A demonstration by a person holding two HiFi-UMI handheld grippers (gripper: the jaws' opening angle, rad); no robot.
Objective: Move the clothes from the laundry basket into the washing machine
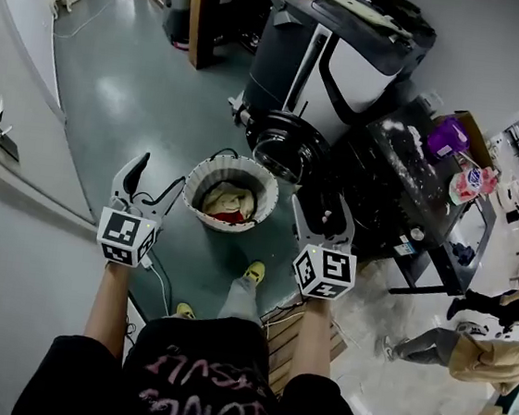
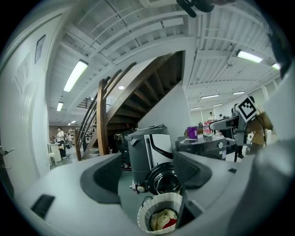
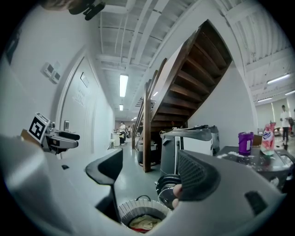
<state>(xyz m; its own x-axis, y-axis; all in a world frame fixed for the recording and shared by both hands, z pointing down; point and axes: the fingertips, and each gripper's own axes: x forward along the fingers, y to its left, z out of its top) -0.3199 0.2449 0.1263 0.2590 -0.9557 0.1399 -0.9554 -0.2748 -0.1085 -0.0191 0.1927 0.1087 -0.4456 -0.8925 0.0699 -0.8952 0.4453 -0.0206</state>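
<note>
The left claw point(image 1: 150, 188) and the right claw point(image 1: 322, 216) both stand wide open and empty, flanking the laundry basket point(image 1: 192, 190) on the floor. The cream and red clothes point(image 1: 228, 200) lie crumpled inside it, near the washing machine point(image 1: 384, 179). They look soft, light and limp, so pinch a raised fold at the top of the heap; trailing ends could snag the rim

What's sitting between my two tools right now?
In the head view, the basket, with clothes inside, shows between the left tool and the right tool. Both tools are open and empty.
</note>
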